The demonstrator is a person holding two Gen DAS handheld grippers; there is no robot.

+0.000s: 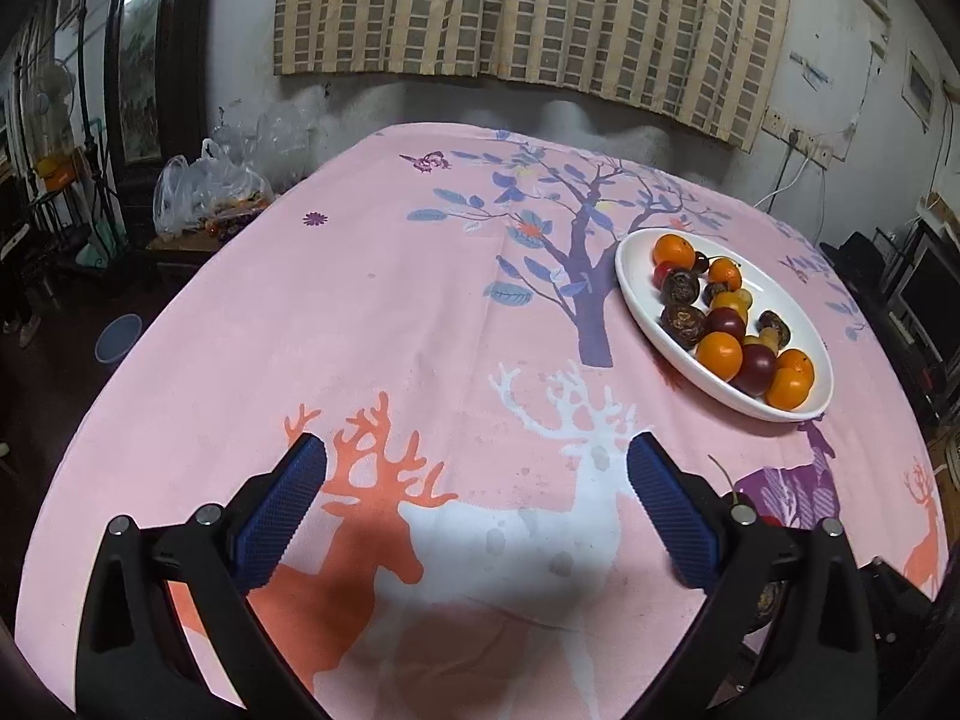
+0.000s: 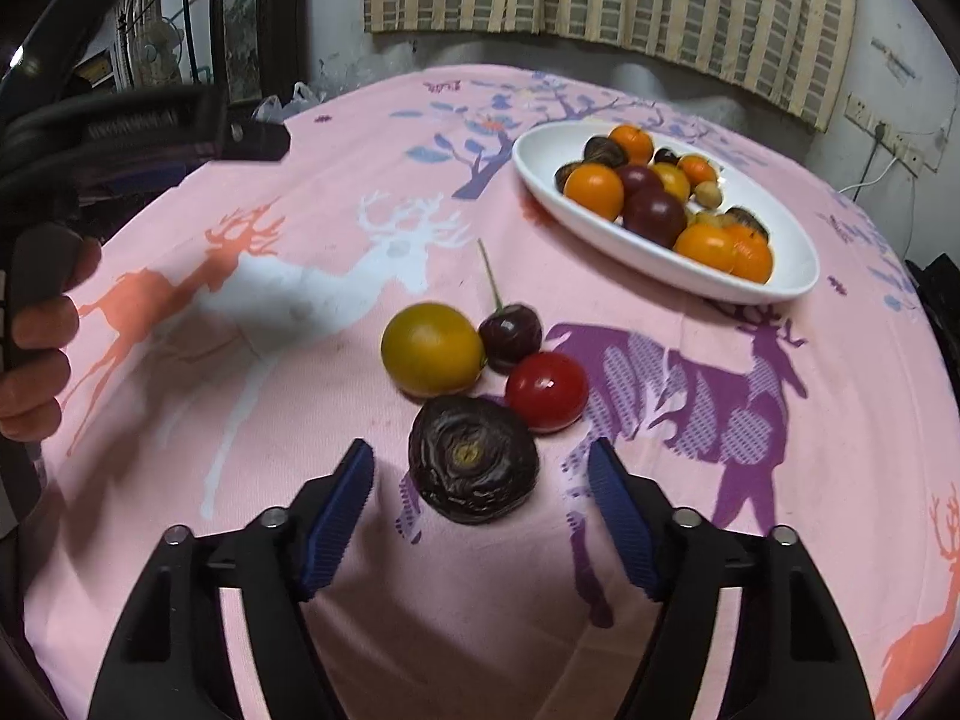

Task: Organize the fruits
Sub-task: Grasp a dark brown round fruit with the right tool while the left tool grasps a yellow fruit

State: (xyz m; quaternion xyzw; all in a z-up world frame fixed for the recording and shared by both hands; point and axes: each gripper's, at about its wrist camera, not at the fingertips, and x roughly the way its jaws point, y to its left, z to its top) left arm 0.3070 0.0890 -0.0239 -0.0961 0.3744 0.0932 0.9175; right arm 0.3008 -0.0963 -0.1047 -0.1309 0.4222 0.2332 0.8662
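In the right wrist view a white oval plate (image 2: 774,282) holds several oranges, dark plums and other small fruits. In front of it on the pink cloth lie a yellow fruit (image 2: 432,348), a dark cherry with a stem (image 2: 510,336), a red tomato (image 2: 546,390) and a dark wrinkled fruit (image 2: 474,468). My right gripper (image 2: 480,480) is open, with the wrinkled fruit between its fingertips. My left gripper (image 1: 477,468) is open and empty over the deer print. The plate (image 1: 648,312) lies to its right and further off.
A pink deer-print cloth (image 1: 360,312) covers the round table. Plastic bags (image 1: 198,192) sit on a low stand beyond the table's left edge. A blue basin (image 1: 117,339) is on the floor at left. The left gripper's body and the hand holding it show in the right wrist view (image 2: 120,138).
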